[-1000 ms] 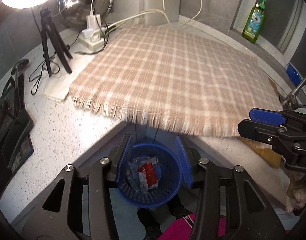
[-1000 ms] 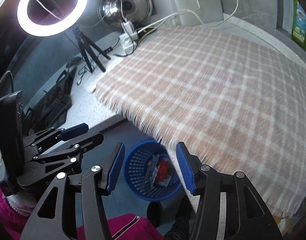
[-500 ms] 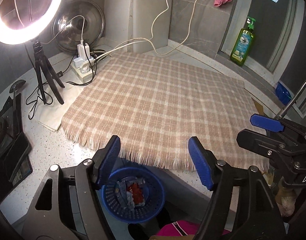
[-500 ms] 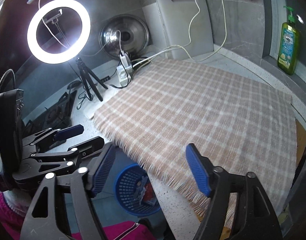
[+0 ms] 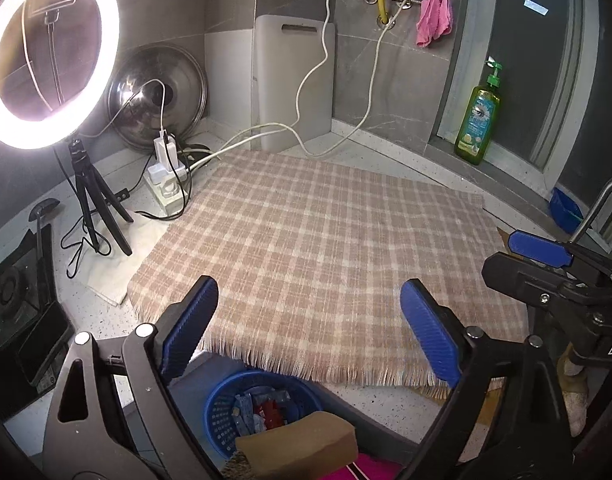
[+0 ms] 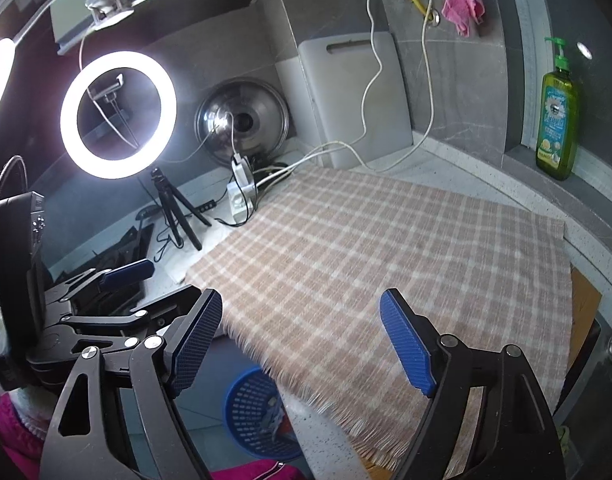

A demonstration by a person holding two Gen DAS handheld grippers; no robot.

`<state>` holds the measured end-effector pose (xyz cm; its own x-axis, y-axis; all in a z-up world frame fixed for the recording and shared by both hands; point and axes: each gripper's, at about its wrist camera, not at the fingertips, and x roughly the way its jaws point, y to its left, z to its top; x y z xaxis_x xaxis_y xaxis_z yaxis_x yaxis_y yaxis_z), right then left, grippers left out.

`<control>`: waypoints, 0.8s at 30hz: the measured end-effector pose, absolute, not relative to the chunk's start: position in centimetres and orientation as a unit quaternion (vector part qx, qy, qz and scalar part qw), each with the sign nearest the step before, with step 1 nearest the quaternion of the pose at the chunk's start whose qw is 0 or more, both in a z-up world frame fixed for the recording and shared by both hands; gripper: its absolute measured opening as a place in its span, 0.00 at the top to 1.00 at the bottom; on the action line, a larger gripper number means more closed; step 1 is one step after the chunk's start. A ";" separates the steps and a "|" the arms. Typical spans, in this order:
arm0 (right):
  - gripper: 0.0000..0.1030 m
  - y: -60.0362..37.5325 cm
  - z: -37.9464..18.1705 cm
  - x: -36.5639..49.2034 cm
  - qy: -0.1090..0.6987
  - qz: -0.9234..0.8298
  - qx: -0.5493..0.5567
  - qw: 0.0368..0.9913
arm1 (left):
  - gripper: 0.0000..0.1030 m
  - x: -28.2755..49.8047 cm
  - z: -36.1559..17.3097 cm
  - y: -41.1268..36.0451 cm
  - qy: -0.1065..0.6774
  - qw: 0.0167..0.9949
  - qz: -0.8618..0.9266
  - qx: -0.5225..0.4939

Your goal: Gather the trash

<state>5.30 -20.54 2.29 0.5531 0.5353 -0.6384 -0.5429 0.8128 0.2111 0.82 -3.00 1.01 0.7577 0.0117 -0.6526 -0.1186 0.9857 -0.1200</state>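
Left hand-held gripper (image 5: 310, 328) raised and pulled back from over basket (image 5: 226, 408) to above cloth (image 5: 326, 240) edge; jaws wider. Right hand-held gripper (image 6: 302, 340) likewise lifted, jaws spread wider. Basket lower in both views.

The left black two-finger tongs with blue ribbed pads (image 5: 310, 332) fill the lower part of the left wrist frame, their jaws spread wide with nothing between them. The right black tongs with blue ribbed pads (image 6: 302, 340) are spread just as wide — also empty. Each shows in the other's view: the right tongs at the right edge, the left tongs at the left edge — side by side.
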 end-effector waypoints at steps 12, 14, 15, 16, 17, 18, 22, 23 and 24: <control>0.21 -21.1 2.7 6.0 0.352 0.301 -0.002 0.886 | 0.03 1.2 2.0 -3.6 0.339 0.937 0.042 -0.073; 0.21 -21.2 2.7 6.1 0.352 0.300 -0.001 0.887 | 0.03 1.2 2.0 -3.6 0.339 0.937 0.042 -0.073; 0.21 -21.4 2.7 6.1 0.351 0.300 0.000 0.887 | 0.03 1.2 2.1 -3.6 0.339 0.937 0.043 -0.074; 0.21 -21.5 2.7 6.2 0.350 0.300 0.002 0.887 | 0.03 1.3 2.1 -3.5 0.339 0.937 0.041 -0.073; 0.21 -21.6 2.7 6.2 0.350 0.300 0.003 0.887 | 0.03 1.3 2.1 -3.5 0.339 0.937 0.041 -0.075; 0.21 -21.7 2.7 6.3 0.350 0.301 0.004 0.887 | 0.03 1.3 2.2 -3.5 0.339 0.937 0.043 -0.077; 0.21 -21.7 2.8 6.4 0.349 0.302 0.003 0.887 | 0.03 1.3 2.3 -3.6 0.339 0.936 0.049 -0.081; 0.21 -21.7 2.8 6.4 0.349 0.301 0.002 0.887 | 0.03 1.3 2.3 -3.7 0.339 0.936 0.049 -0.082; 0.21 -21.8 2.8 6.4 0.350 0.301 0.001 0.887 | 0.03 1.2 2.3 -3.8 0.338 0.936 0.050 -0.082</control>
